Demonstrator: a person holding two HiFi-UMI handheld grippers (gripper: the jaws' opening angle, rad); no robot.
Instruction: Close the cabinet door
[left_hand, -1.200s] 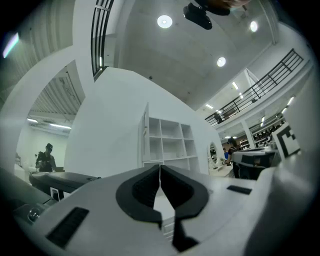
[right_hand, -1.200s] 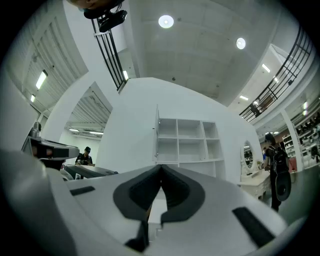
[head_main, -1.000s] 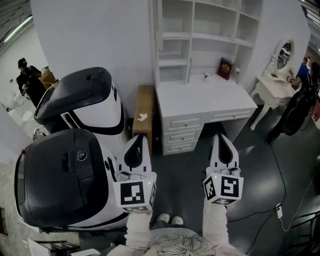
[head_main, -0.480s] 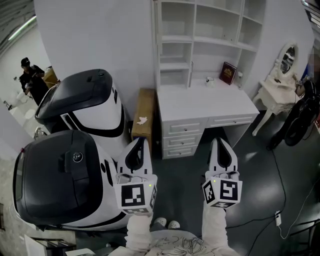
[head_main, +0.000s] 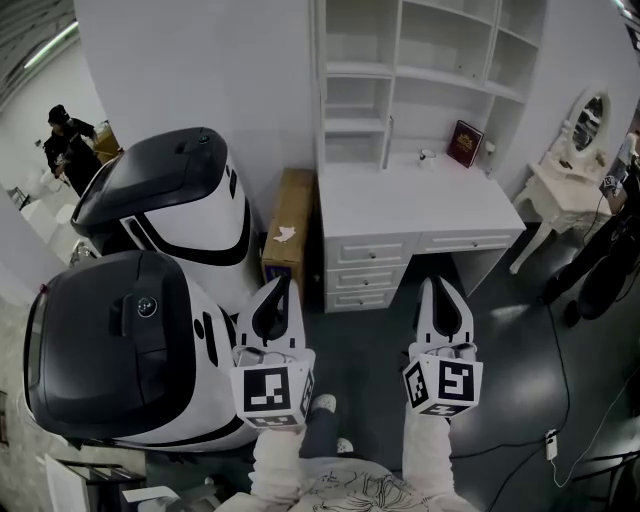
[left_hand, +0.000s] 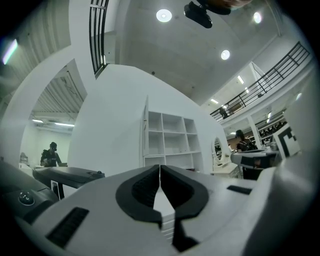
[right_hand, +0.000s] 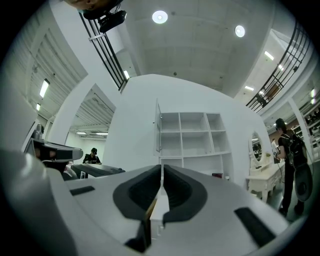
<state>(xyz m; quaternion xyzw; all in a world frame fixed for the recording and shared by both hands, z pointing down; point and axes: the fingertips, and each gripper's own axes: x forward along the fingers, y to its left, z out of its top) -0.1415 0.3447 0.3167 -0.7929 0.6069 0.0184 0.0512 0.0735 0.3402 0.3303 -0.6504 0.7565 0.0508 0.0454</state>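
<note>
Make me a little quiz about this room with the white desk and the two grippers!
1. True or false: the left gripper is holding the red book.
2. What stands right beside the white desk, on its left in the head view? A) a cardboard box B) a bicycle C) a fridge
3. Fill the gap: the right gripper has its jaws ___, with nothing between them.

Key: 1 false, the book is on the desk; 2 A; 3 shut.
</note>
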